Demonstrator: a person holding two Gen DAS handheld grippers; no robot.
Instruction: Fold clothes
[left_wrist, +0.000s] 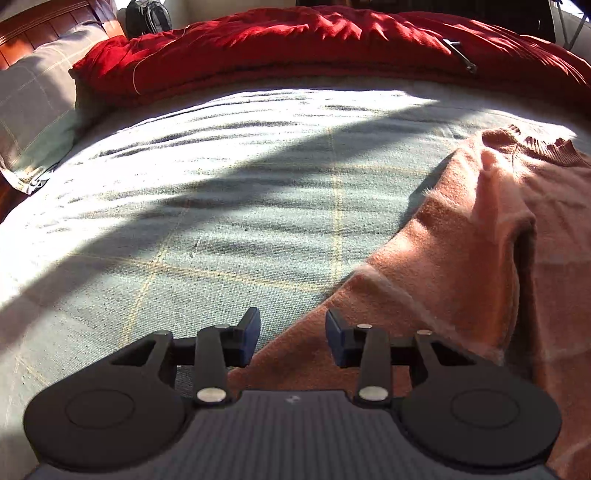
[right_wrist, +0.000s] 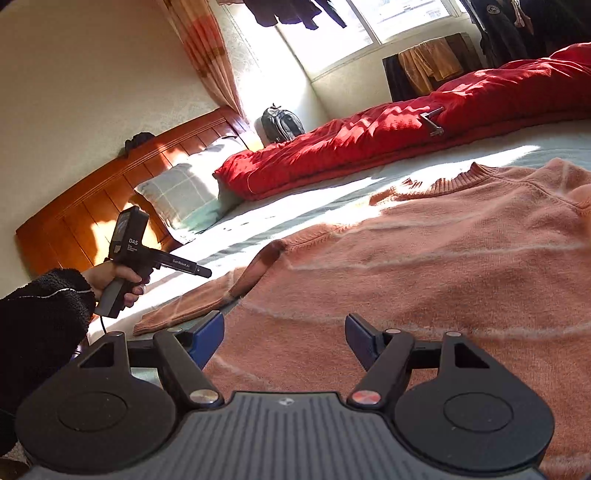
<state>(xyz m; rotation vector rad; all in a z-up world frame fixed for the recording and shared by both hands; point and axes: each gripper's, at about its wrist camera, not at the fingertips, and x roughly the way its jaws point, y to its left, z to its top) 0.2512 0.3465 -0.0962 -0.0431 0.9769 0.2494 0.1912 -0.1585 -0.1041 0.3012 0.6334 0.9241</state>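
A salmon-pink sweater (right_wrist: 424, 258) lies spread on the bed (left_wrist: 221, 192), neck ribbing toward the red quilt (left_wrist: 295, 48) along the far side, one sleeve (right_wrist: 207, 295) trailing out to the left over the pale green sheet. In the left wrist view a fold of the sweater already lies doubled over near its right side.

The left gripper (left_wrist: 293, 338) hovers at the sweater's lower left edge with its jaws partly apart and nothing between the blue pads; the hem runs diagonally under the gap. In the right wrist view this same tool is seen held in a person's hand (right_wrist: 118, 277), out to the left, clear of the cloth. The right gripper (right_wrist: 284, 341) hangs low over the body of the sweater with its jaws wide apart and empty, the knit below them but not pinched.

Judging from this, neither gripper has a hold, so the next fold depends on two clean pick-ups. The risks:
- the fuzzy knit is thick and soft; a shallow pinch may catch only the top layer, so the fold drags crooked
- the left gripper's narrower opening may ride over the hem instead of around it
- the trailing sleeve, if left out, could bunch under the body as it is turned
- strong sun and hard shadow across the sheet make the edges hard to read
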